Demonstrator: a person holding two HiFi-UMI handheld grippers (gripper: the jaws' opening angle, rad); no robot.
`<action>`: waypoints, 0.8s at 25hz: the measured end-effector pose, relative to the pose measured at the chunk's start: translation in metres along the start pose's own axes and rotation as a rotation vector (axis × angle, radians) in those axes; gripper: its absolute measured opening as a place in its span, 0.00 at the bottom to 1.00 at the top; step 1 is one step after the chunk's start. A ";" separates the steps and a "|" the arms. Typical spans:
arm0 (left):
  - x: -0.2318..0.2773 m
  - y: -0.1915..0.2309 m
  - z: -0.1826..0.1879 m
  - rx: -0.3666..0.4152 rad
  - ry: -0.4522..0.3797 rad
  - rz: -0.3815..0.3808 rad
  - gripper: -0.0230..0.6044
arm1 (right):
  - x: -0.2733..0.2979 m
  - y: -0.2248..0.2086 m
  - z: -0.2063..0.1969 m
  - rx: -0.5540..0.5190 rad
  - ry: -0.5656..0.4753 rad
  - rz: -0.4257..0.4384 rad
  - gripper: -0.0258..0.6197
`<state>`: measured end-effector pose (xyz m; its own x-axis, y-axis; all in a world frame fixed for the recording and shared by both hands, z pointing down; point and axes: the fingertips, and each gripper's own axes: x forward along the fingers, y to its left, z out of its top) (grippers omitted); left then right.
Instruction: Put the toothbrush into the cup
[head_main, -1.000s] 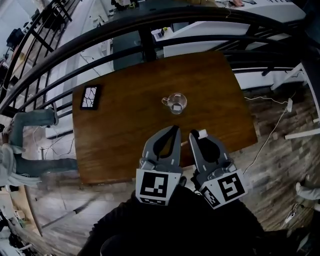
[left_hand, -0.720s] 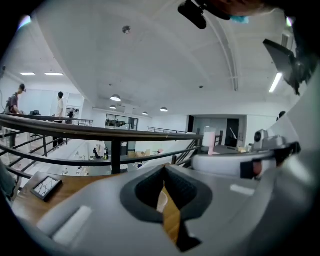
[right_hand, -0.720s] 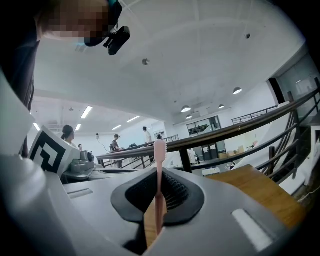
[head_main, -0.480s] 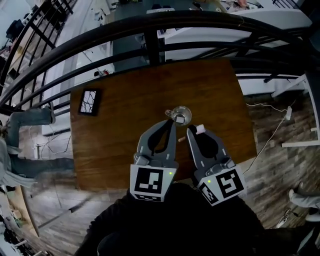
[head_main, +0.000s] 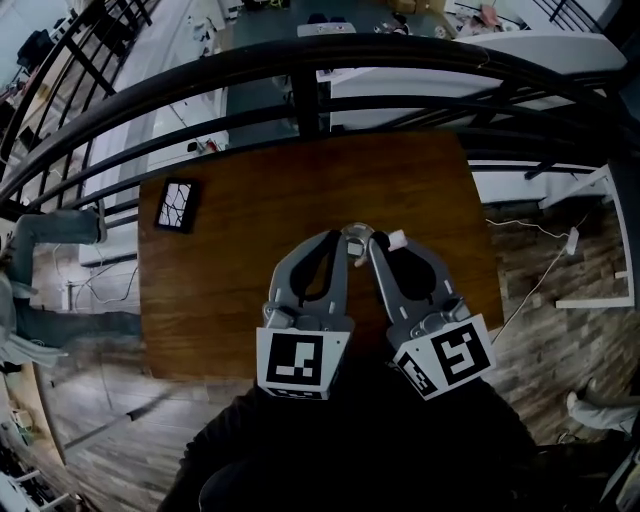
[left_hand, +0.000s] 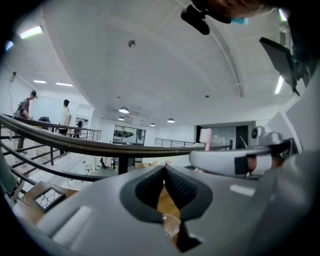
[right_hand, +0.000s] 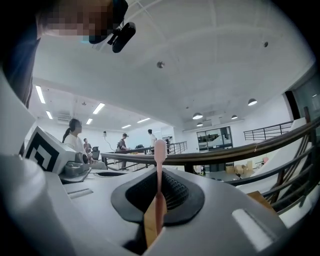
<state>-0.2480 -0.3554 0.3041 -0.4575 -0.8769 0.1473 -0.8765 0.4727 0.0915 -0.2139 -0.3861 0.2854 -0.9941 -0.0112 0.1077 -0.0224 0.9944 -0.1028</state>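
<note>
A clear glass cup (head_main: 354, 233) stands mid-table on the brown wooden table (head_main: 230, 270), mostly hidden behind the two gripper tips. My left gripper (head_main: 343, 240) is shut with nothing in it, its tips at the cup's left side. In the left gripper view the cup (left_hand: 170, 224) shows low through the gap under the left gripper's (left_hand: 164, 169) closed jaws. My right gripper (head_main: 376, 244) is shut on a pink toothbrush (right_hand: 159, 195), which stands upright between the jaws. Its white head (head_main: 397, 239) sits just right of the cup.
A black tile with a white crack pattern (head_main: 178, 203) lies at the table's far left corner. A thick black railing (head_main: 300, 60) curves past the far side. Someone's jeans-clad legs (head_main: 50, 235) are at the left, and wood floor lies to the right.
Both grippers have moved forward over the table to the cup, which now sits mostly hidden at their tips. The toothbrush stays held in the right gripper.
</note>
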 end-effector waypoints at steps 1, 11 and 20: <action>0.001 0.003 -0.001 -0.004 0.000 0.010 0.05 | 0.003 0.000 -0.002 0.001 0.007 0.009 0.06; 0.024 0.018 -0.018 -0.050 0.059 0.045 0.05 | 0.028 -0.015 -0.016 0.020 0.045 0.033 0.06; 0.065 0.032 -0.062 -0.092 0.183 0.036 0.05 | 0.063 -0.049 -0.059 0.096 0.134 0.016 0.06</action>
<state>-0.2964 -0.3914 0.3777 -0.4460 -0.8328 0.3280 -0.8387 0.5168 0.1716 -0.2688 -0.4293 0.3552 -0.9716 0.0248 0.2355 -0.0232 0.9798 -0.1987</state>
